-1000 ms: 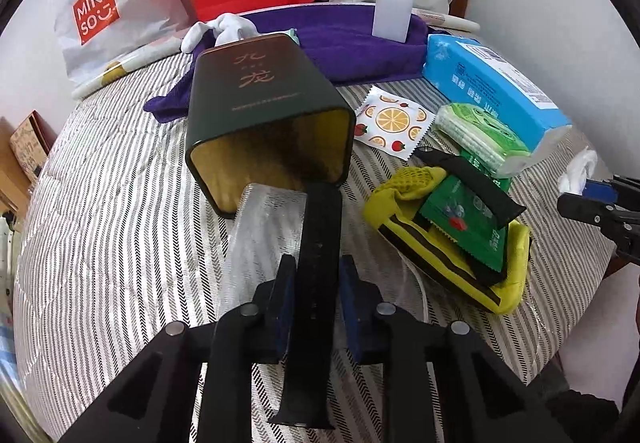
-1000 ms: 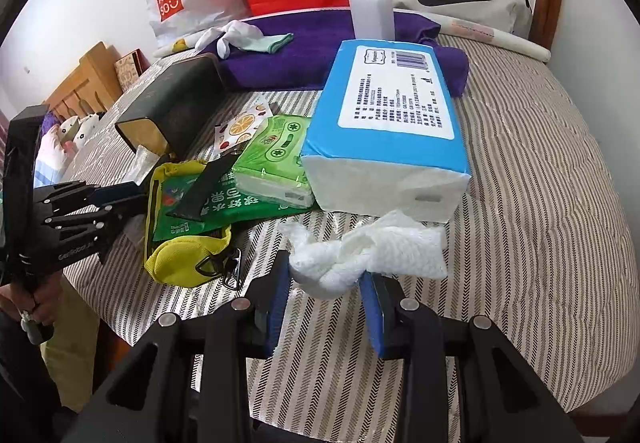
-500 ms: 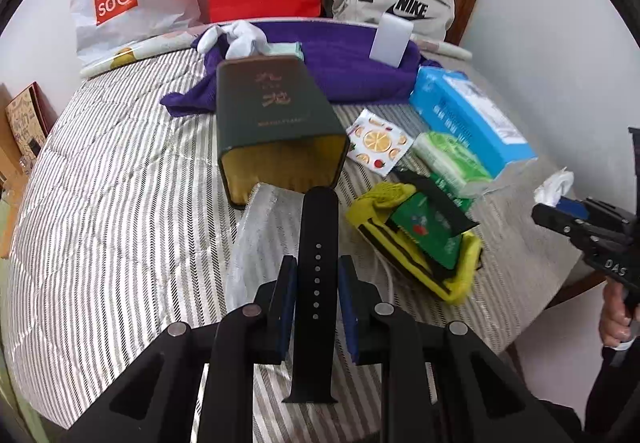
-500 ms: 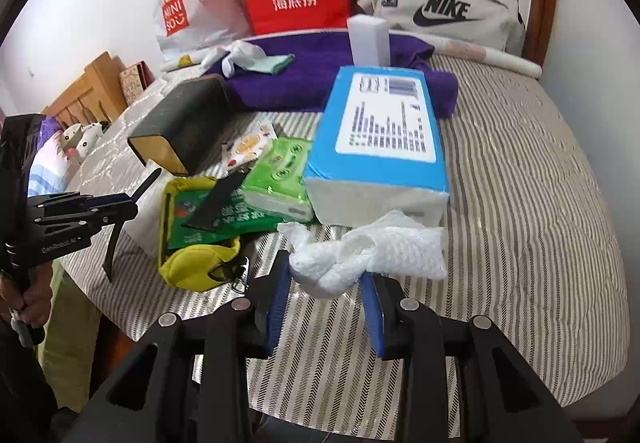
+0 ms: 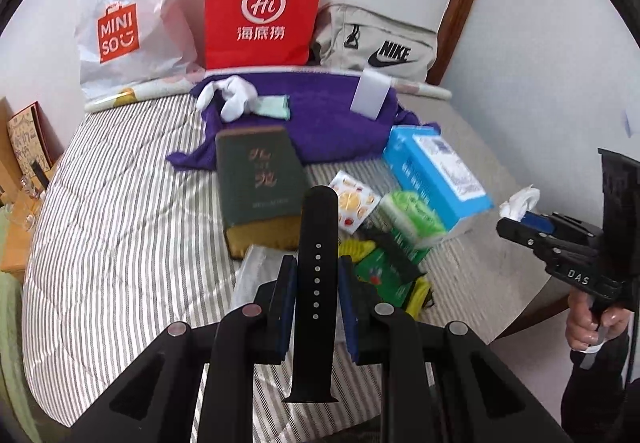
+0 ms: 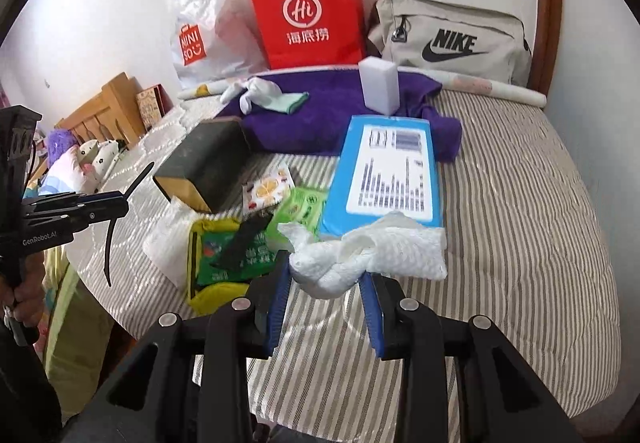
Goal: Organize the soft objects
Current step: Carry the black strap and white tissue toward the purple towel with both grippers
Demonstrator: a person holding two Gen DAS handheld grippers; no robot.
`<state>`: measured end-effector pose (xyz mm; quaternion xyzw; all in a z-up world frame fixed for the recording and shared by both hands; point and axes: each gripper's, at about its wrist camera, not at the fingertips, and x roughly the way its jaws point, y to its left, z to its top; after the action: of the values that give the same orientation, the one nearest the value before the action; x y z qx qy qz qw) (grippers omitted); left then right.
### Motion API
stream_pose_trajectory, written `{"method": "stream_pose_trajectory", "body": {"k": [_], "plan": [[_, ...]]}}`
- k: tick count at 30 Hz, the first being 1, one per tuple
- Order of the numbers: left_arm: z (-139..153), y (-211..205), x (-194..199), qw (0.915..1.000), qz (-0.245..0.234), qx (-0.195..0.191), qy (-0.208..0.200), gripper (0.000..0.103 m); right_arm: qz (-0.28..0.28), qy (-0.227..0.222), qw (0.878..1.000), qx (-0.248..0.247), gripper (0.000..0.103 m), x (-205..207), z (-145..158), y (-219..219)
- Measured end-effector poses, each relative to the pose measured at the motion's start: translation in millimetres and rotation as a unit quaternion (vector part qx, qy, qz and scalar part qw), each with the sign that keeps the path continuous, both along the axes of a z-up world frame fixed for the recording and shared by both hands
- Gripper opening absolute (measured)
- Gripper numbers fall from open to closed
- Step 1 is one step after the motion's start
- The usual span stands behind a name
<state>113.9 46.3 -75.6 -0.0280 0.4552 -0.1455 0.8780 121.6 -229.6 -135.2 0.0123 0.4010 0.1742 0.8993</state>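
My left gripper (image 5: pixel 316 275) is shut on a black watch strap (image 5: pixel 316 243) with a row of holes, held upright above the striped bed (image 5: pixel 120 223). From the right wrist view that strap (image 6: pixel 120 211) hangs thin and curved at the far left. My right gripper (image 6: pixel 324 275) is shut on a knotted white cloth (image 6: pixel 360 255), lifted off the bedding in front of the blue tissue pack (image 6: pixel 384 171). In the left wrist view the same white cloth (image 5: pixel 520 201) shows at the right gripper's tip on the right.
A dark green box (image 5: pixel 260 187) lies open-ended on the bed beside a clear plastic sheet (image 5: pixel 256 271). Green tissue packs (image 5: pixel 412 219), a yellow pouch (image 6: pixel 212 291), a fruit-print sachet (image 5: pixel 354 203), a purple towel (image 5: pixel 332 115), white socks (image 5: pixel 232 95), a white sponge block (image 6: pixel 378 83) and bags along the wall surround them.
Both grippers have risen away from the bed with their loads. The strap has come clear of the plastic sheet, and the bed's items look smaller and farther off.
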Motion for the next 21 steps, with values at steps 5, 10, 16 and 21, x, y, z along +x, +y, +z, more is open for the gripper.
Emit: {"method": "stream_pose_trajectory", "body": {"k": [5,10,16,21], "plan": [[20,-1,18,0.9999,-0.005,-0.01,-0.01,0.02,0.011,-0.014,1.0,0.006,0.034,17,16,2],[31,1,44,0.9998,0.005,-0.012,-0.015,0.02,0.023,-0.026,0.999,0.012,0.034,42,31,7],[42,8,86,0.9994,0.01,-0.025,-0.02,0.02,0.026,-0.029,0.999,0.018,0.034,78,43,8],[42,14,119,0.9993,0.015,-0.029,-0.02,0.02,0.015,-0.032,0.999,0.016,0.034,108,49,5]]}}
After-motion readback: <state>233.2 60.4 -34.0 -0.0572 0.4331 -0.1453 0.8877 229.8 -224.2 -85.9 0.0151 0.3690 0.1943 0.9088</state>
